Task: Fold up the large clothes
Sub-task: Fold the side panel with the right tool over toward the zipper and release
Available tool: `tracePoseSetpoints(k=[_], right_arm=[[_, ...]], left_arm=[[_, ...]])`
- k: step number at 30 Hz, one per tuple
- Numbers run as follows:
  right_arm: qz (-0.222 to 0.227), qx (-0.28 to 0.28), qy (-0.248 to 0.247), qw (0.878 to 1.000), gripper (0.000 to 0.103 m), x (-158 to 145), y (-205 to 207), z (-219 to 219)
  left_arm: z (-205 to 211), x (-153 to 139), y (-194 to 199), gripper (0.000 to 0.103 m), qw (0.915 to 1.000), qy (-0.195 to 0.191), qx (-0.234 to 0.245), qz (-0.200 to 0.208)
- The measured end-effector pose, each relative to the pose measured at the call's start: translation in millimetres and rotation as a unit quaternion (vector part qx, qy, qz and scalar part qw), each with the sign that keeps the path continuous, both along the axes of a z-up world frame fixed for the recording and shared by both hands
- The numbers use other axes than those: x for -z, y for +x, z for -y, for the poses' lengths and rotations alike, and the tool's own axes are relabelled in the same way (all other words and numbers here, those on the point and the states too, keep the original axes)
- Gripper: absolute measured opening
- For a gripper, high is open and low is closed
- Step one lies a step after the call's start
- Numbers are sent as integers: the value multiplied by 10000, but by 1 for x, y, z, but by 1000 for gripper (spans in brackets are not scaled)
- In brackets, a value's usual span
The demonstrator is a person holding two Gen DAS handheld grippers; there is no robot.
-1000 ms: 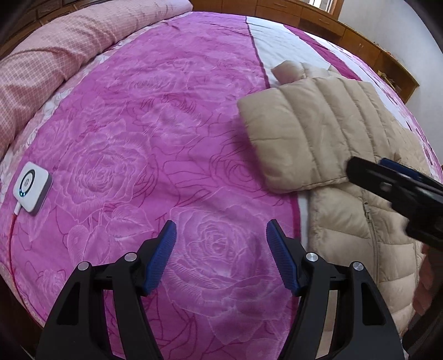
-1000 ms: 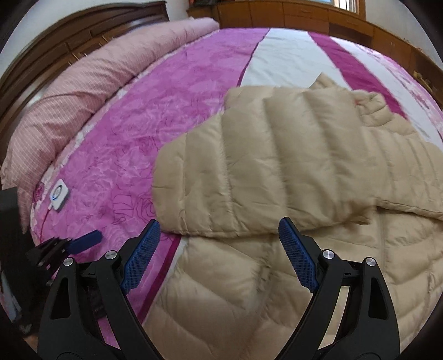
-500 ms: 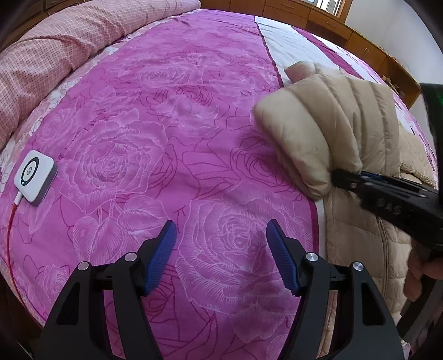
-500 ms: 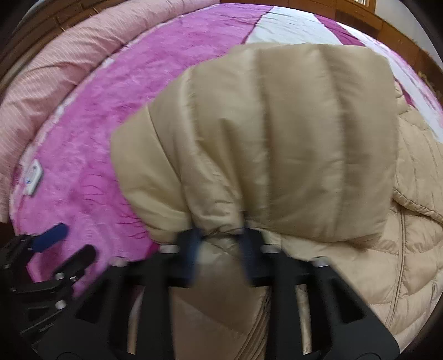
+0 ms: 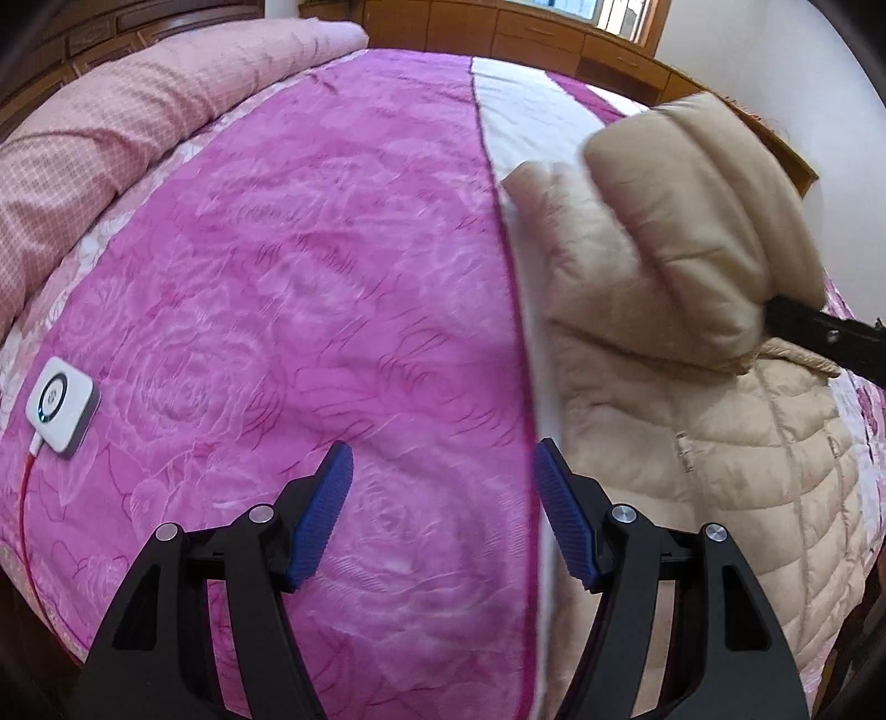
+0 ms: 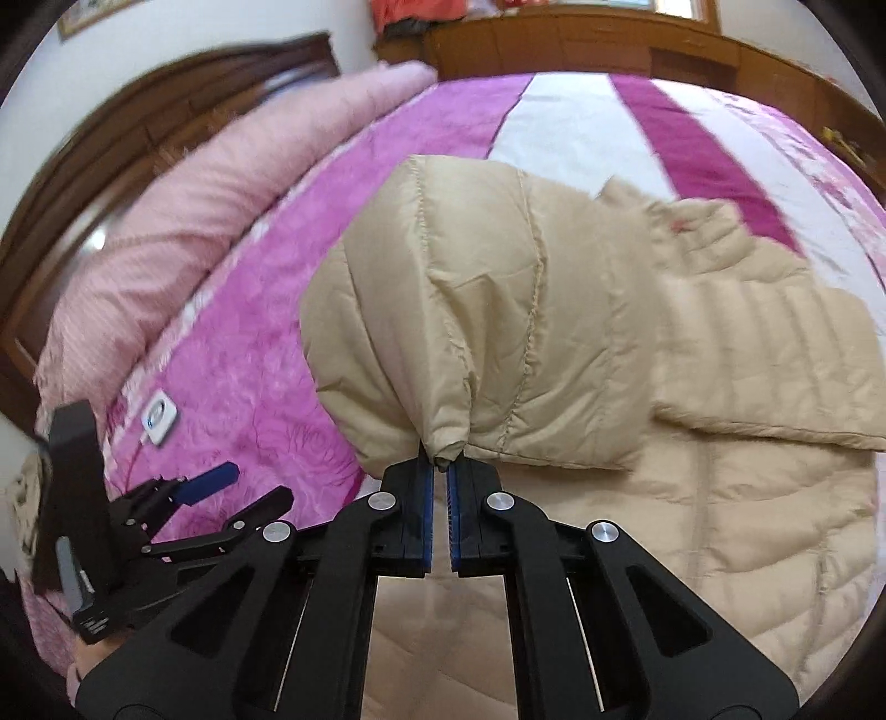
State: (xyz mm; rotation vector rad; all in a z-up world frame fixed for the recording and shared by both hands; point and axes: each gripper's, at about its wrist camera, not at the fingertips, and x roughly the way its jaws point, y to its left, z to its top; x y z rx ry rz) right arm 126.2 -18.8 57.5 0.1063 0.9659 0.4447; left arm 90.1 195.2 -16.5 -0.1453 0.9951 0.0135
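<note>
A beige quilted down jacket (image 6: 720,498) lies on the bed, at the right of the left wrist view (image 5: 692,443). My right gripper (image 6: 440,462) is shut on the cuff end of the jacket's sleeve (image 6: 470,310), which hangs lifted above the jacket body. The same raised sleeve (image 5: 698,221) shows in the left wrist view, pinched by the right gripper's black fingers (image 5: 819,332). My left gripper (image 5: 443,476) stands open over the pink bedspread (image 5: 304,277), left of the jacket, with nothing between its blue pads. It also appears at the lower left of the right wrist view (image 6: 221,487).
A small white square device (image 5: 62,407) with a red cable lies near the bed's left edge. A rolled pink checked quilt (image 5: 138,111) runs along the far left. Wooden headboard and cabinets (image 6: 609,44) surround the bed.
My right gripper went from open over the jacket to shut on the sleeve end, then lifted it up off the bed. The left gripper stayed open and hardly shifted.
</note>
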Motion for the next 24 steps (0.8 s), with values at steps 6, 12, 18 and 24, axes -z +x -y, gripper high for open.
tracePoseSetpoints(k=[6,12,18,24], right_arm=[[58,395,296,9988,5,-22,1,57],[45,1020,488,9936,5,-22,2,118],[-255,1610,523,9852,6,10,12,171],[-479,2053,342,9769,15,44,13,202]], left_arm=[[35,-11,16,67,9994,-87,304,128],[77,-18,31,67,9972,-171,681,253],[109,-15,44,67,9953,-150,923,259],[128,-9,55,67,9948,-186,982,191]])
